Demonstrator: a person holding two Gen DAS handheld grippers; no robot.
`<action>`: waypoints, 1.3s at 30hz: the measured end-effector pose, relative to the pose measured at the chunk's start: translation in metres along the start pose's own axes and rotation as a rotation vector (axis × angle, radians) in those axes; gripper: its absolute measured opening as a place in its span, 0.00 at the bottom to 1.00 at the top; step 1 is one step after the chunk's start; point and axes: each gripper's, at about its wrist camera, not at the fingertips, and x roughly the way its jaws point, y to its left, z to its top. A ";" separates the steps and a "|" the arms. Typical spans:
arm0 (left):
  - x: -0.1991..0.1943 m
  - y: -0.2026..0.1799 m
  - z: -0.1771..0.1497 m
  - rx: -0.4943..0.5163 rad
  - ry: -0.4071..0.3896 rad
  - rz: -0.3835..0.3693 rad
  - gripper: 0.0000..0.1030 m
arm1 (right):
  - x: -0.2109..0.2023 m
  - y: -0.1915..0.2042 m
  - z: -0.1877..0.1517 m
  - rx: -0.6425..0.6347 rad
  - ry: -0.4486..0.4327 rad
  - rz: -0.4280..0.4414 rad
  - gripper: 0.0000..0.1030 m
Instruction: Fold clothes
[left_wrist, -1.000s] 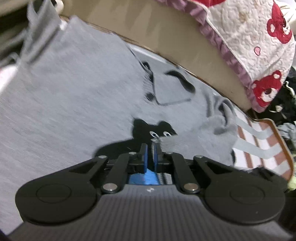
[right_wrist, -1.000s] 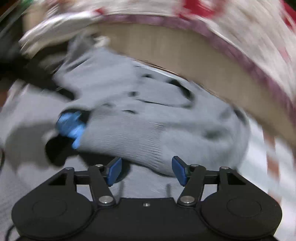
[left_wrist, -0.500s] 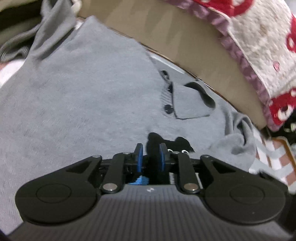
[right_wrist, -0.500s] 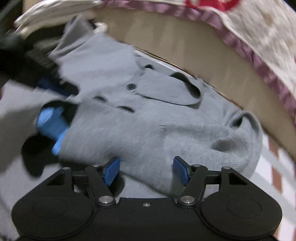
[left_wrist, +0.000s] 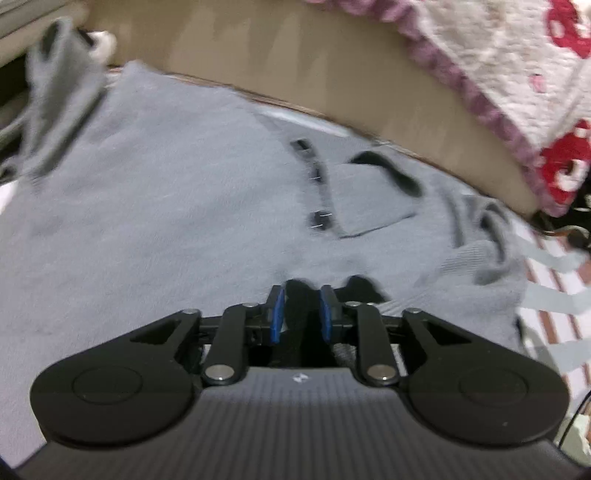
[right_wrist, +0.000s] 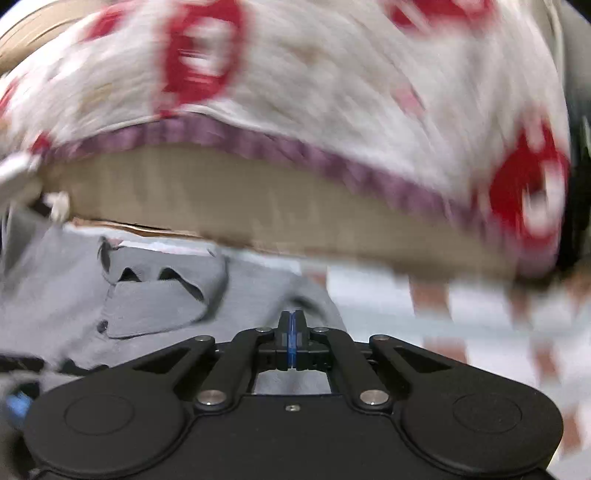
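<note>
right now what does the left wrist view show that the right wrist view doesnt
Only the left wrist view shows the left gripper, its jaws opening with nothing between them, over the broad spread body of the grey sweater, plus a raised sleeve at far left.

Only the right wrist view shows the right gripper, jaws closing, blue pads together, no cloth visibly between them.

Both show the sweater's buttoned collar, the tan bed edge, the bear-print quilt and the striped mat.
</note>
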 end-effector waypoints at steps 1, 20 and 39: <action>0.003 -0.003 0.001 0.014 0.001 -0.031 0.35 | 0.001 -0.016 0.003 0.098 0.063 0.030 0.11; 0.036 -0.059 -0.006 0.089 -0.007 -0.024 0.39 | 0.079 0.034 -0.082 0.427 0.268 0.075 0.67; 0.045 -0.053 0.007 0.243 0.030 -0.022 0.39 | 0.074 -0.109 0.050 -0.525 0.297 -0.447 0.04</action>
